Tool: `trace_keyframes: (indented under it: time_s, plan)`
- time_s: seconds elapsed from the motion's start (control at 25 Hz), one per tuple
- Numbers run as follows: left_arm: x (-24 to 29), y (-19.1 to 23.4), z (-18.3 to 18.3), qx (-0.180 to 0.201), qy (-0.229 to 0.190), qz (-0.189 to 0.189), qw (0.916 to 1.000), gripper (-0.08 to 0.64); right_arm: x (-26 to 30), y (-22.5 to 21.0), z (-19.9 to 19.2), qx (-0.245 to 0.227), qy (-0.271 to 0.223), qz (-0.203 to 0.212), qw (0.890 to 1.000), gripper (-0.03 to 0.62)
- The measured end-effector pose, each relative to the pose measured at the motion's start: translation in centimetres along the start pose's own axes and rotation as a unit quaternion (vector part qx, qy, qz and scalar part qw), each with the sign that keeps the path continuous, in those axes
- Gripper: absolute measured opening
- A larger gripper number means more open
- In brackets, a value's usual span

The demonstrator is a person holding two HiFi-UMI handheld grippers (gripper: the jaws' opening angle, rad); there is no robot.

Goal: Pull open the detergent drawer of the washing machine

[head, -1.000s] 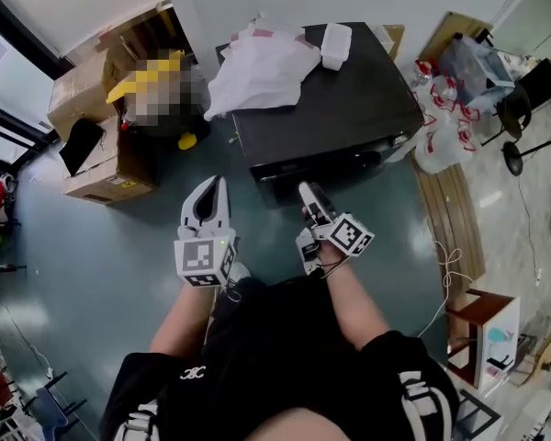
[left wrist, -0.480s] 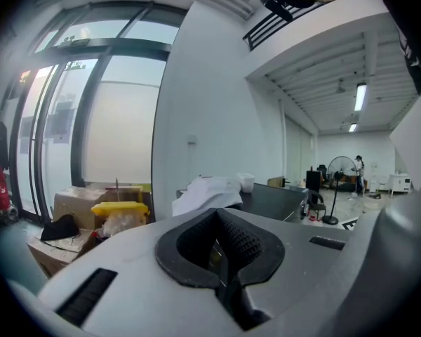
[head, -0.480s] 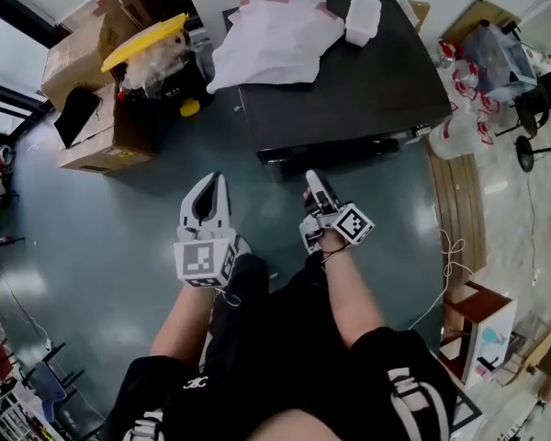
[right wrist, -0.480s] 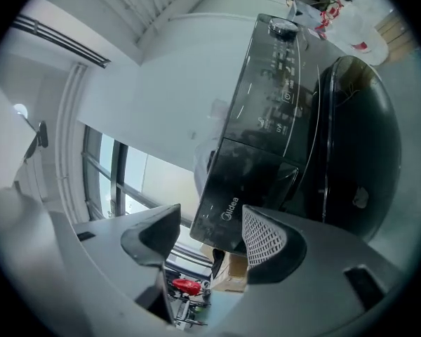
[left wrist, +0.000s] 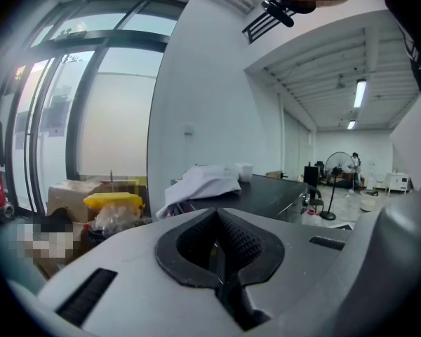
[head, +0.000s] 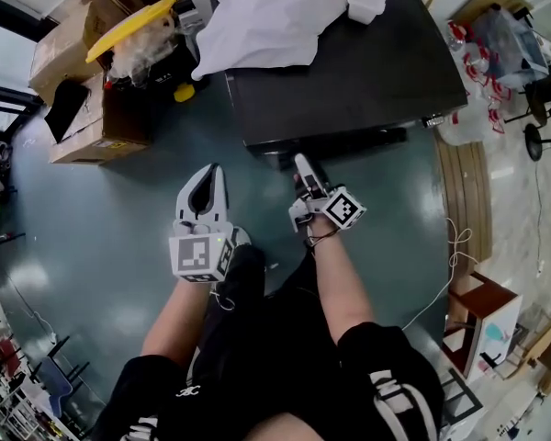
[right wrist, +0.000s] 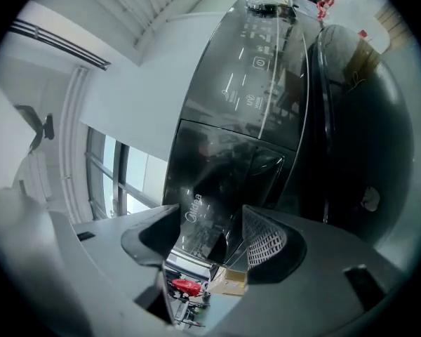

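R. gripper view: detergent drawer sat betw. the jaws of the right gripper, but whether the pads touched it couldn't be told. Panel print on the washing machine was too small to read.

Head view: machine seen from above, so its front incl. the drawer was nearly all hidden. Its back edge and the white cloth ran off the top of the pic. R. gripper showed edge-on there, gap betw. jaws not visible. The legs were cut off at the bottom edge.

L. gripper view: a person far back by the fan was too small for any detail.
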State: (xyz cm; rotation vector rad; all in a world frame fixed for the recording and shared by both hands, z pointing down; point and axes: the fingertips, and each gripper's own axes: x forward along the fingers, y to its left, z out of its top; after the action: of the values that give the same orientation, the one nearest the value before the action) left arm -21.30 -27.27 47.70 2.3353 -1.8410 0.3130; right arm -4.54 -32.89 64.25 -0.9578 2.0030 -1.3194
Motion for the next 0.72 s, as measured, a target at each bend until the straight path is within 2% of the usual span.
trace_keyframes:
  time_s: [0.2, 0.4, 0.72]
  plan:
    - [1.0, -1.2, -1.2, 0.01, 0.011, -0.011, 0.9998, 0.002, 1.0, -0.4, 0.1, -0.011, 0.005, 0.031, 0.999, 0.258]
    - [1.7, -2.0, -2.4, 0.011, 0.017, -0.011, 0.9997, 0.002, 1.8, -0.8, 0.8, 0.001, 0.001, 0.056, 0.998, 0.258]
    - [2.3, -2.2, -3.4, 0.015, 0.025, -0.009, 0.9995, 0.002, 2.5, -0.3, 1.0, 0.021, 0.011, 0.125, 0.992, 0.255]
